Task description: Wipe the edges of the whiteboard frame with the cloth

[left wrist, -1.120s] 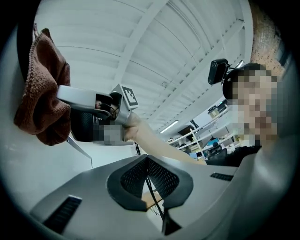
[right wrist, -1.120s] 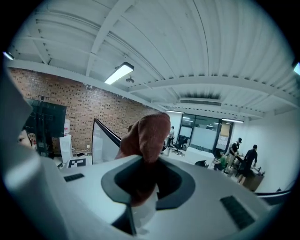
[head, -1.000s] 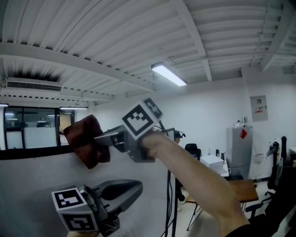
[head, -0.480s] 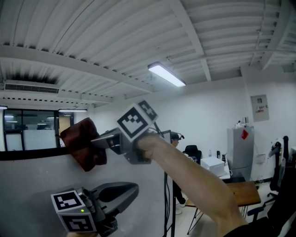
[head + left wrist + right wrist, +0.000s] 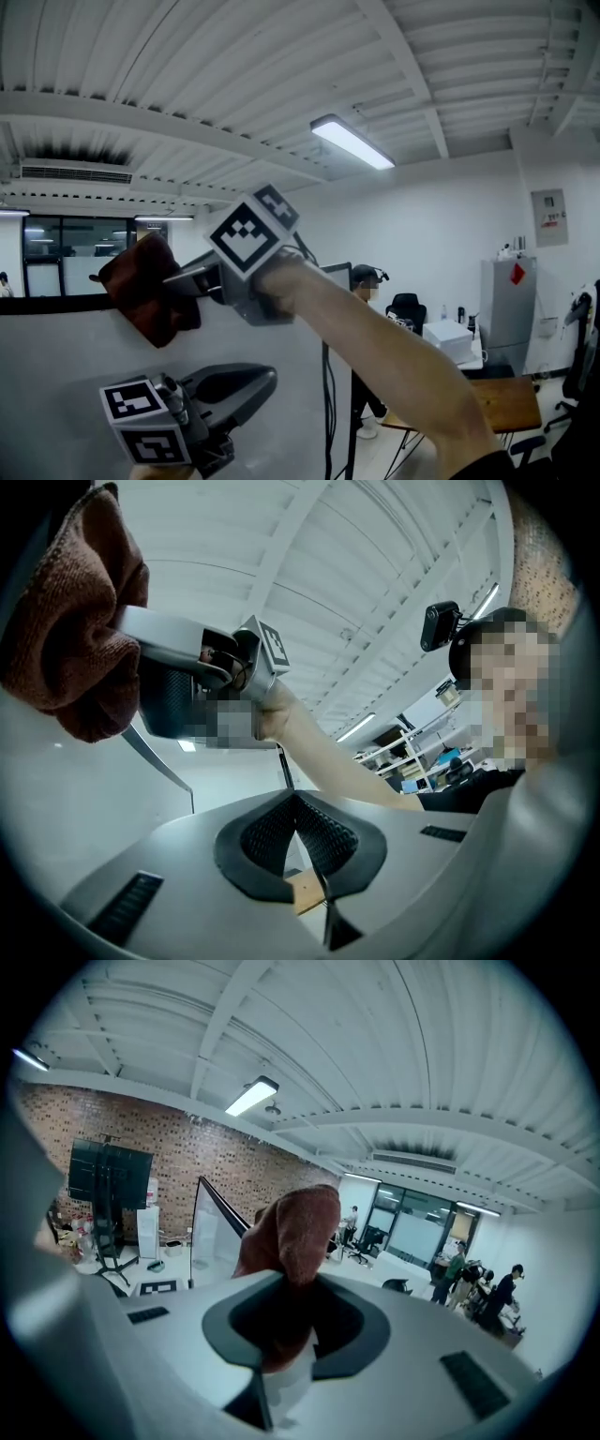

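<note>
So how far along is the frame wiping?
Done: nothing shows which stretches are already wiped. In hand: the right gripper holds the cloth against the top edge; the left gripper is shut, empty. Left: likely the top edge beyond the cloth and the side edge.

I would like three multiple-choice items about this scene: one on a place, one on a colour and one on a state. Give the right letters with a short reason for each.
1. Where is the cloth?
A. at the top edge of the whiteboard
B. on the floor
C. on a desk

2. What colour is the cloth?
A. blue
B. reddish brown
C. white

3. The left gripper is:
A. open and empty
B. shut and empty
C. shut on the cloth

Key:
1. A, the right gripper holds it against the dark top frame.
2. B, as all three views show.
3. B, its jaws meet with nothing between them.
</note>
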A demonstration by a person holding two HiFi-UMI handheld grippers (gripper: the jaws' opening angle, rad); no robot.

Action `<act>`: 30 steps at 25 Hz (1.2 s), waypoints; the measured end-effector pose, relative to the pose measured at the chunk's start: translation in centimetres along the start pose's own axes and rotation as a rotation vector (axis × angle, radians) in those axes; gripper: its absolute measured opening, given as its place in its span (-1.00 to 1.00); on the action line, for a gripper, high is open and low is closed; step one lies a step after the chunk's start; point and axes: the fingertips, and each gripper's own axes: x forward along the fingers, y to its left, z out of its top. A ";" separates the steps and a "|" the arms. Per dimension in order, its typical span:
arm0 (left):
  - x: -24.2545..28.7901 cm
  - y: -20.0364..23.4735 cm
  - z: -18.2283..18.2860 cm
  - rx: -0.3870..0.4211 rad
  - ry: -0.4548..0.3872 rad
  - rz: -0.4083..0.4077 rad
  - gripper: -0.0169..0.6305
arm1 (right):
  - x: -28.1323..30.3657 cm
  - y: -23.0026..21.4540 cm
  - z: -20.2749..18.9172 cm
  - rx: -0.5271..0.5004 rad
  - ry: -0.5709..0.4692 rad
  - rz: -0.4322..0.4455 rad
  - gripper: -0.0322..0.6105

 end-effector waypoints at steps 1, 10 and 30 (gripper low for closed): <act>0.6 0.1 0.0 0.003 -0.002 0.006 -0.98 | -0.4 -0.3 -0.3 -0.003 0.003 0.001 -0.68; 4.3 1.1 -0.5 0.000 -0.016 0.031 -0.98 | -2.8 -2.6 -1.0 -0.020 0.005 -0.018 -0.68; 6.6 2.8 -1.9 -0.034 -0.045 -0.165 -0.98 | -5.4 -8.9 -3.5 0.055 0.012 -0.158 -0.68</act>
